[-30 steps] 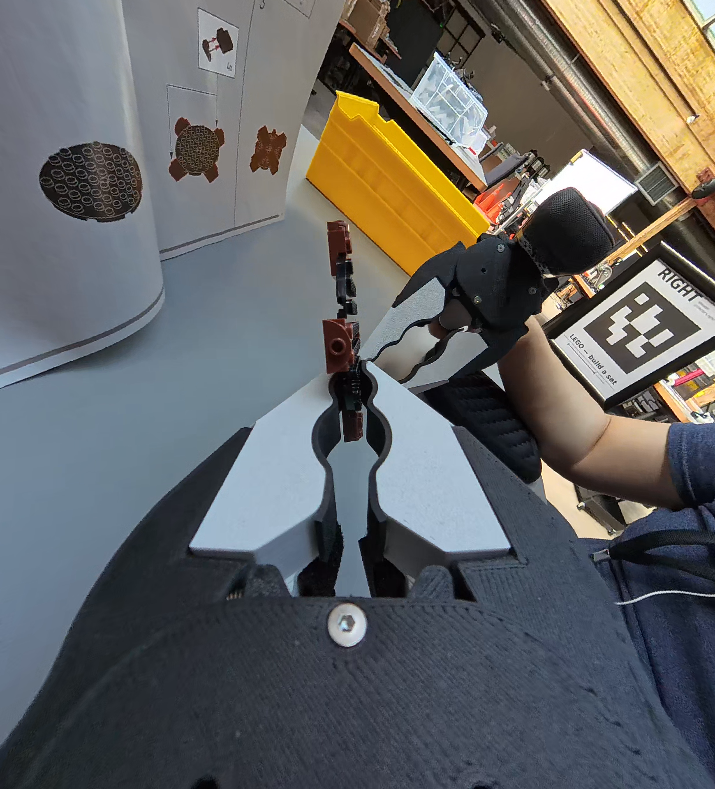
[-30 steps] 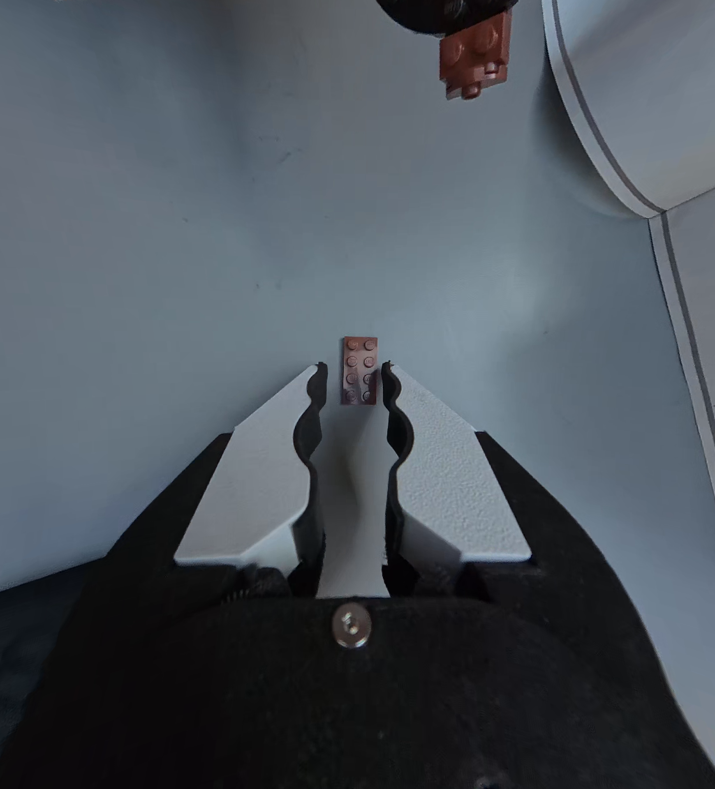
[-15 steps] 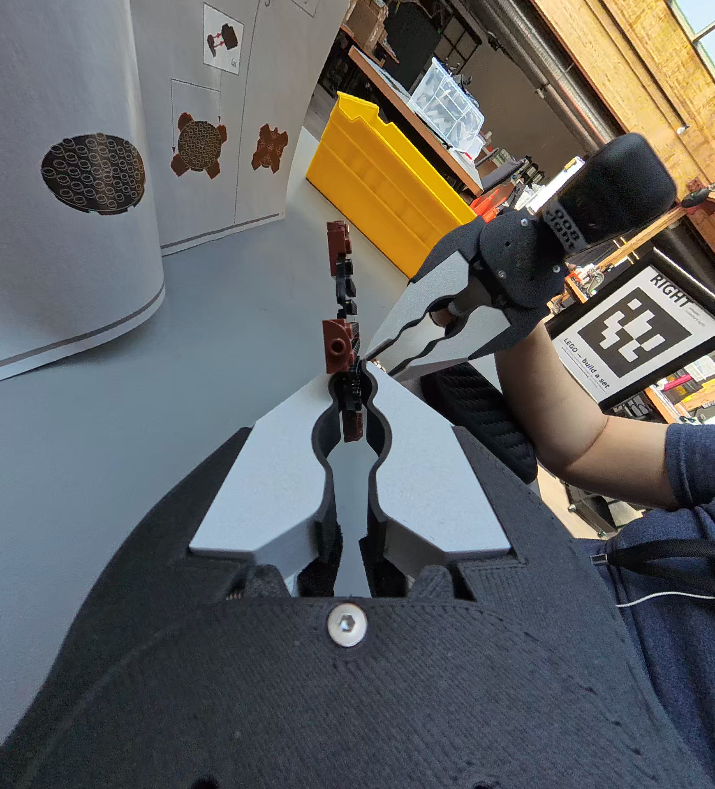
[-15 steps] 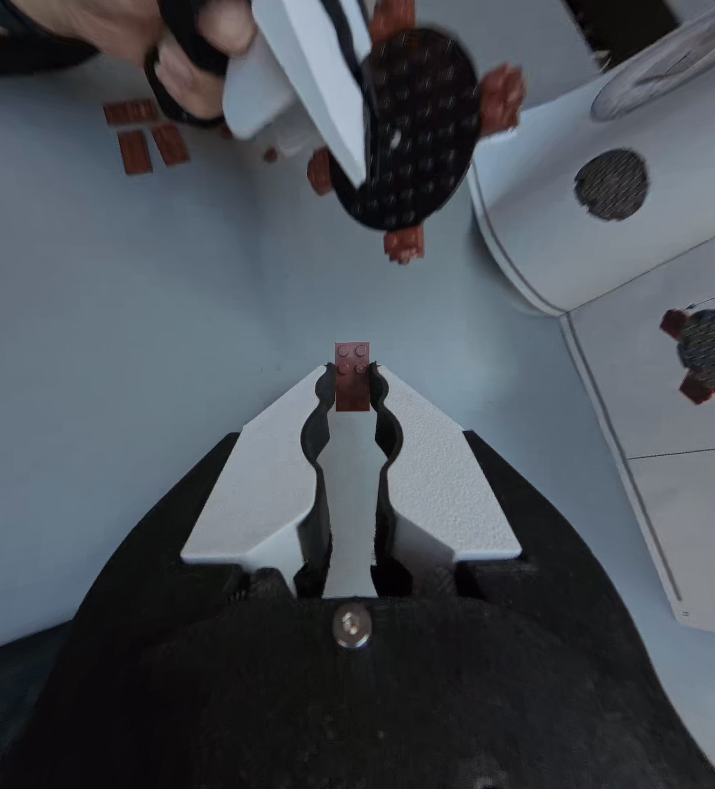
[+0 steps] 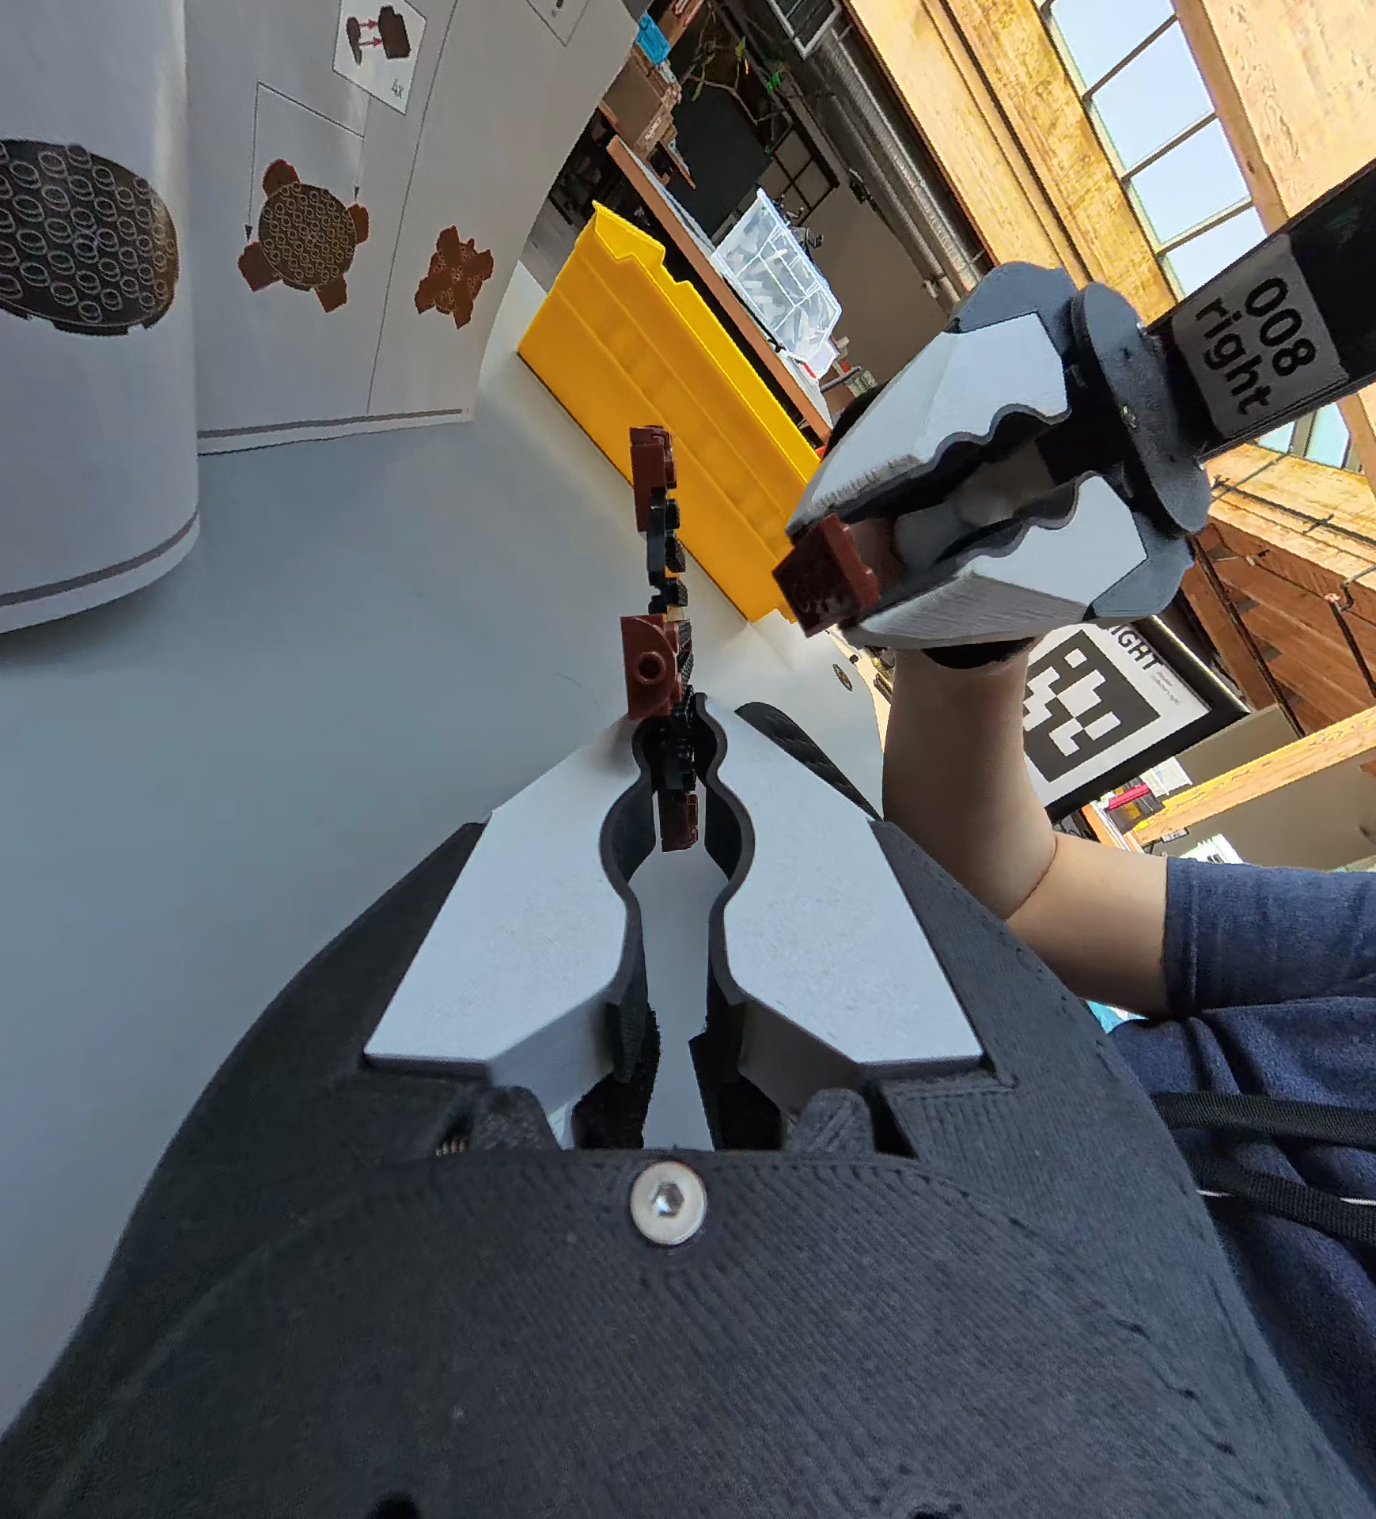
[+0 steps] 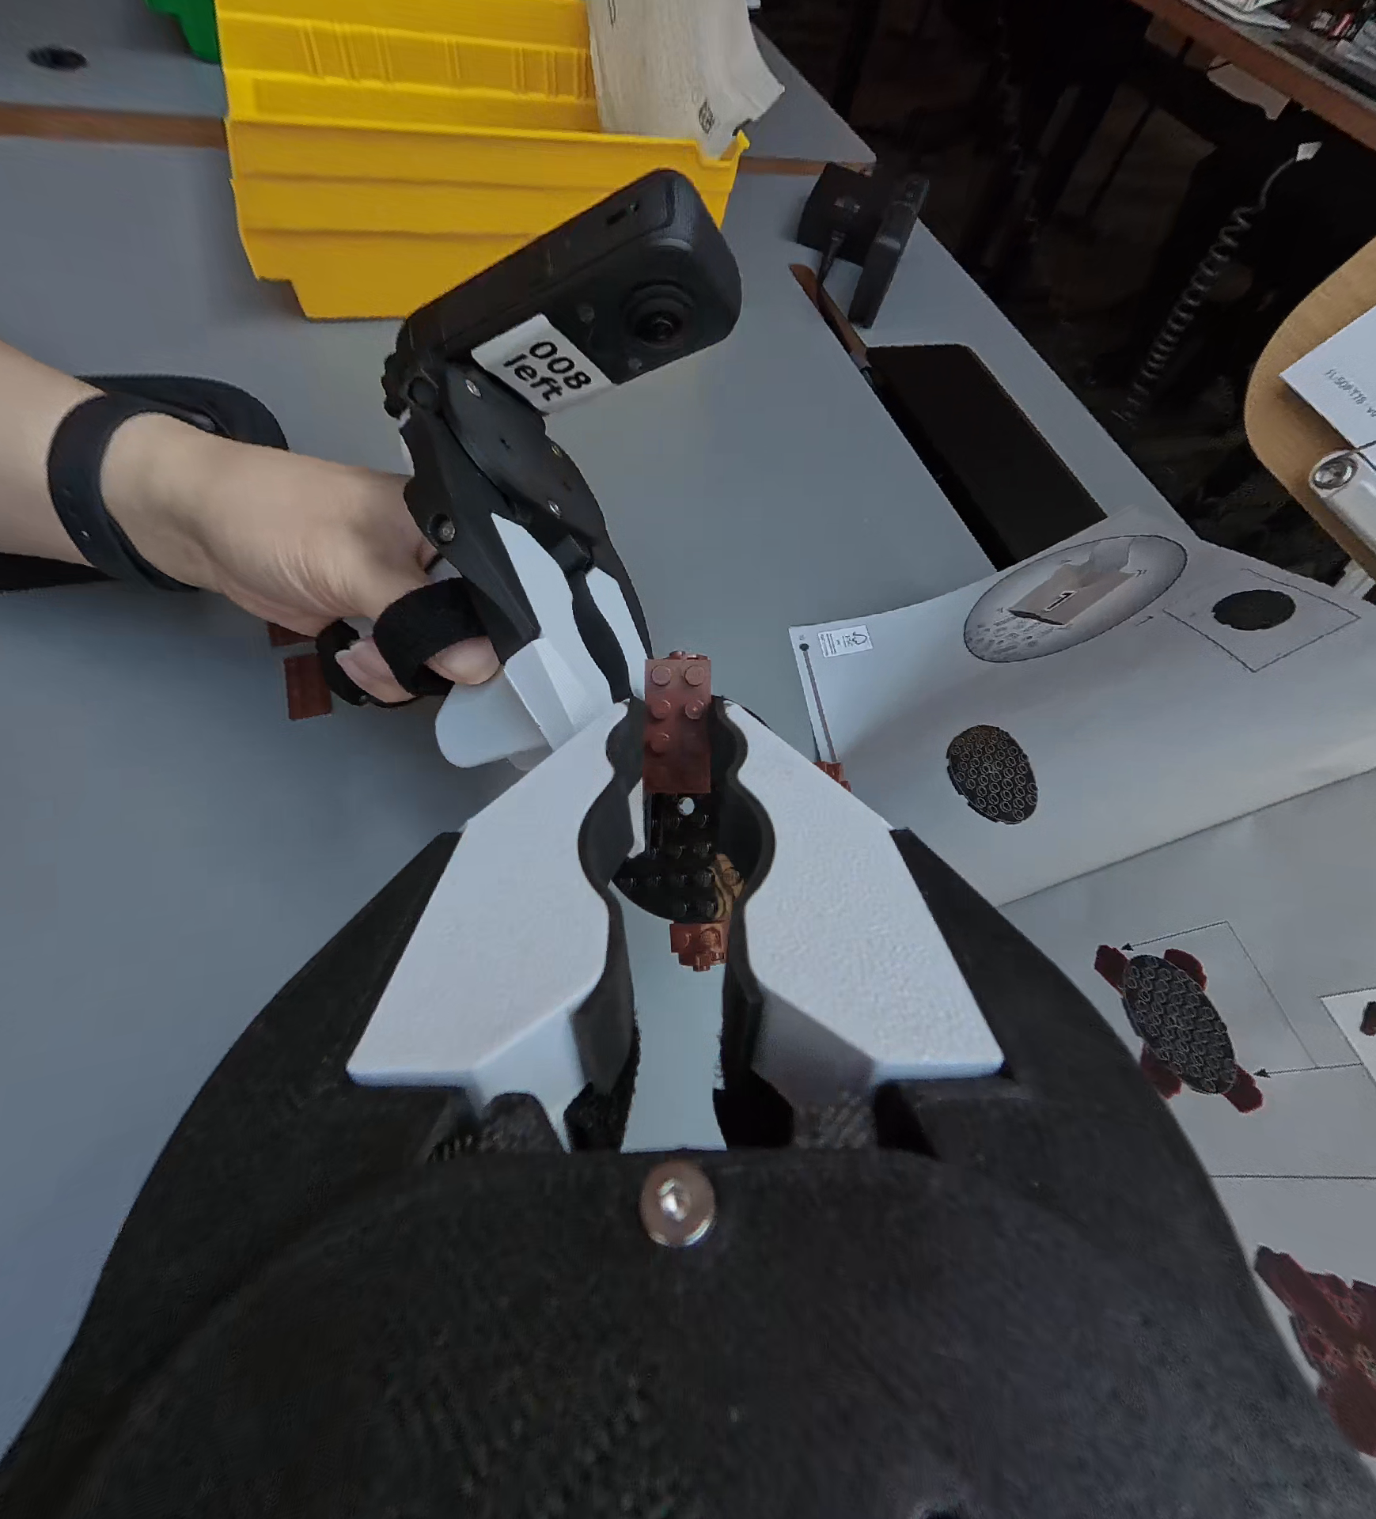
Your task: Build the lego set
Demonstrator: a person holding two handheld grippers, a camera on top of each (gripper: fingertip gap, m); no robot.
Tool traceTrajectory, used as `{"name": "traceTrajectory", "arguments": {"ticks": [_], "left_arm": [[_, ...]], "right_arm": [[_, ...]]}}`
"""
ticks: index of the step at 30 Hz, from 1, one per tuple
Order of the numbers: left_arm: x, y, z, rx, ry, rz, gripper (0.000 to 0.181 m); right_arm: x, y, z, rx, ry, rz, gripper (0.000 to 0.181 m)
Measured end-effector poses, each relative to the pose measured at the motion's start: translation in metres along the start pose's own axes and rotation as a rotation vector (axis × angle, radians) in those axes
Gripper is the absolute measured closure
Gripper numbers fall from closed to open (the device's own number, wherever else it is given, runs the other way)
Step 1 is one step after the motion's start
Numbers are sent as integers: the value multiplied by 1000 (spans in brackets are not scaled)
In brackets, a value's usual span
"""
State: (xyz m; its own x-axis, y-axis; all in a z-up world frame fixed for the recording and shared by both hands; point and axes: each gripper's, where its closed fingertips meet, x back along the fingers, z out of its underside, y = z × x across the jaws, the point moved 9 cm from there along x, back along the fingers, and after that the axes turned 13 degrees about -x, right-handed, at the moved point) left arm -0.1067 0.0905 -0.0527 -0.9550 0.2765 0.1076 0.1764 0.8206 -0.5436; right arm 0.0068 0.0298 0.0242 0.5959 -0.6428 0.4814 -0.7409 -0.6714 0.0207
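My left gripper [image 5: 670,719] is shut on the rim of a black round plate [image 5: 662,534] with brown bricks [image 5: 651,667] on its edges, held edge-on above the grey table [image 5: 257,699]. My right gripper [image 6: 678,711] is shut on a brown studded plate [image 6: 678,731], held studs toward the camera just in front of the round plate [image 6: 676,867]. In the left wrist view the right gripper [image 5: 820,567] holds the brown plate [image 5: 828,575] to the right of the round plate, a short gap apart. In the right wrist view the left gripper's fingers [image 6: 536,682] show.
A yellow bin [image 6: 421,164] stands at the table's far side, also in the left wrist view [image 5: 668,394]. Printed instruction sheets [image 6: 1120,740] lie to the right. Loose brown plates [image 6: 302,686] lie under the left hand. A framed marker sign [image 5: 1095,715] stands behind. Some 5 cm of space lies between my two pairs of fingers.
My right gripper closed on the brown plate on the table, lifted it and brought it up in front of the round plate. The left gripper kept holding the round plate.
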Motion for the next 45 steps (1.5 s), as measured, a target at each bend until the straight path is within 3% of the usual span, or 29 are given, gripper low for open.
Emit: {"name": "traceTrajectory", "arguments": {"ticks": [5,14,25,32,40,45], "left_arm": [[0,-2,-1,-16,4,-22,179],[-1,-1,1,-1,33,-48,179],[4,3,1,135,14,3,179],[4,7,4,232,-10,59,179],[7,9,4,286,-25,68,180],[8,11,6,309,-16,59,179]], "right_arm": [[-21,7,1,83,104,65,167],[-28,11,0,154,190,149,167],[-33,2,-6,39,253,60,166],[-36,-6,-5,-13,237,11,163],[-20,-20,-2,-110,109,-32,154],[0,-31,27,-218,-9,-76,141]]}}
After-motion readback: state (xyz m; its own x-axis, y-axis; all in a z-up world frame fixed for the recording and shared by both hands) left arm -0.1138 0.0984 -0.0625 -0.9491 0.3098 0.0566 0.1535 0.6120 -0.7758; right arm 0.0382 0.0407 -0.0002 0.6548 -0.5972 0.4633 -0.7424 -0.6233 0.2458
